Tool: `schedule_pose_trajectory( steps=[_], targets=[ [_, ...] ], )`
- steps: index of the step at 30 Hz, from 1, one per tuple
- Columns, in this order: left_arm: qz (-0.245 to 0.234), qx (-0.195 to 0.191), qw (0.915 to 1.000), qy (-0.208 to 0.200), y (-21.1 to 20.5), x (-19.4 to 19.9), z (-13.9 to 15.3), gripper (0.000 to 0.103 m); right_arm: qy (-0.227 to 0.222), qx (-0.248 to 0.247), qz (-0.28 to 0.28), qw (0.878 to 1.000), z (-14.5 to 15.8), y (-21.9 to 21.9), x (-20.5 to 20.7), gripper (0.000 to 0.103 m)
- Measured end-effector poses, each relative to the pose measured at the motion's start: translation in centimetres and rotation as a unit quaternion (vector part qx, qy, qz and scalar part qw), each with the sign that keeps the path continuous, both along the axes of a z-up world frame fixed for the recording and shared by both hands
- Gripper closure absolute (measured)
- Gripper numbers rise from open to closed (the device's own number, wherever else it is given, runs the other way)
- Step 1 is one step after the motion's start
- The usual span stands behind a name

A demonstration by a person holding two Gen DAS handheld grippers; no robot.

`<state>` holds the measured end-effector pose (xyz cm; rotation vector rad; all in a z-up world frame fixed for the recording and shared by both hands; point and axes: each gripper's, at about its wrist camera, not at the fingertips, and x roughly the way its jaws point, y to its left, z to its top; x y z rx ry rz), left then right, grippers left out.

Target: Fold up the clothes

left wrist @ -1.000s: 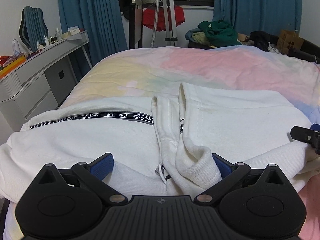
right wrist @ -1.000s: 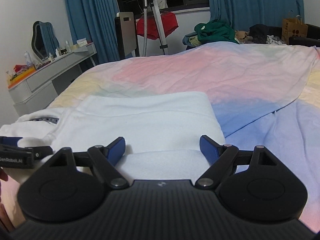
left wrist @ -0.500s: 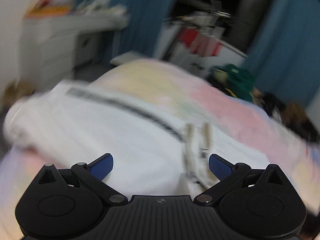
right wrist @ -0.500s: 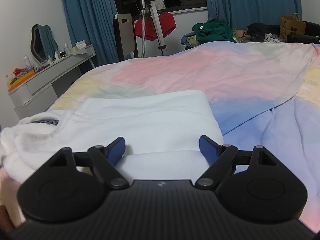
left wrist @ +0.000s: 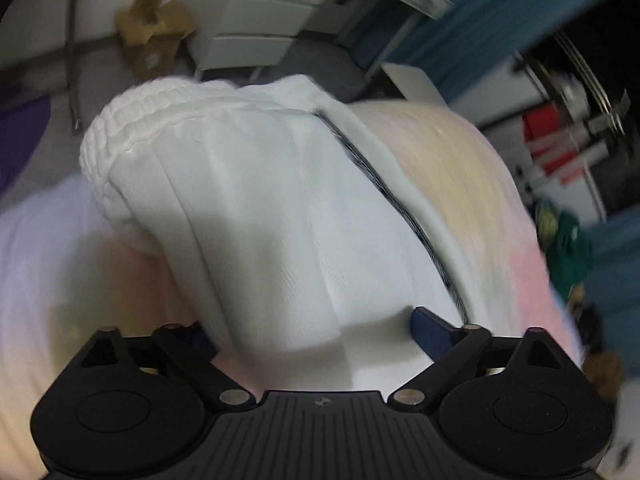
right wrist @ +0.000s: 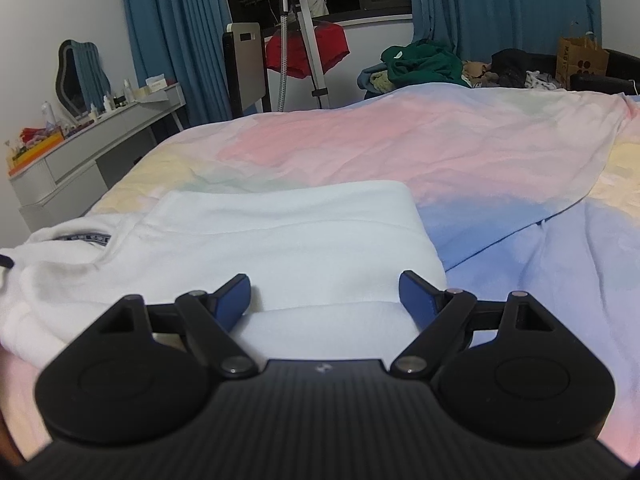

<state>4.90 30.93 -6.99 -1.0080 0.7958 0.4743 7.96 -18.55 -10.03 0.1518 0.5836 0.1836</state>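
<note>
A white sweatshirt (left wrist: pixel 260 208) lies partly folded on the pastel bed cover (right wrist: pixel 400 148). In the left wrist view its ribbed cuff end (left wrist: pixel 120 128) bulges at the bed's edge, and a black lettered stripe (left wrist: pixel 384 184) runs along it. My left gripper (left wrist: pixel 312 328) is rolled sideways over this end. Its jaws are closing with a thick fold of the fabric between them; the left fingertip is half hidden behind the cloth. My right gripper (right wrist: pixel 324 282) stands open over the near folded edge of the sweatshirt (right wrist: pixel 280 232), nothing pinched.
A grey dresser (right wrist: pixel 80 160) with bottles stands left of the bed, and its drawers (left wrist: pixel 256 28) and a cardboard box (left wrist: pixel 152 36) show beyond the bed's edge. A steamer stand with a red garment (right wrist: pixel 308 48), a clothes pile (right wrist: pixel 424 64) and a paper bag (right wrist: pixel 580 60) are behind.
My left gripper swung from the hood area to the sweatshirt's cuffed end and rolled sideways, leaving the right wrist view; its jaws narrowed a little. The right gripper stayed put.
</note>
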Motion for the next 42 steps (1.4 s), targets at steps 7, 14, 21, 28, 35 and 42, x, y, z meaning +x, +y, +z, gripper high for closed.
schedule_pose_trajectory(
  steps=[7, 14, 21, 28, 35, 42],
  targets=[
    [0.052, 0.028, 0.9977, -0.035, 2.5, 0.7, -0.9, 0.021, -0.023, -0.01, -0.008, 1.0, 1.1, 0.6, -0.2, 0.02],
    [0.052, 0.092, 0.993, -0.052, 1.7, 1.7, 0.2, 0.07, 0.009, -0.073, 0.004, 0.997, -0.8, 1.9, 0.8, 0.02],
    [0.02, 0.224, 0.9697, -0.096, -2.7, 1.9, 5.2, 0.083, 0.011, -0.065, 0.006, 0.998, -1.1, 1.6, 0.8, 0.019],
    [-0.055, 0.401, 0.8967, -0.179, -14.5, 2.3, 12.5, 0.084, 0.018, -0.015, 0.004, 1.0, -0.7, 0.1, 0.8, 0.019],
    [-0.128, 0.484, 0.8344, -0.231, -28.4, 4.3, 15.8, 0.085, 0.032, 0.098, -0.032, 0.994, 0.2, -3.8, 0.8, 0.021],
    [-0.235, 0.571, 0.7545, -0.223, -42.4, 5.0, 8.6, 0.084, 0.032, 0.213, -0.15, 0.965, 0.9, -11.2, 0.1, 0.021]
  ],
)
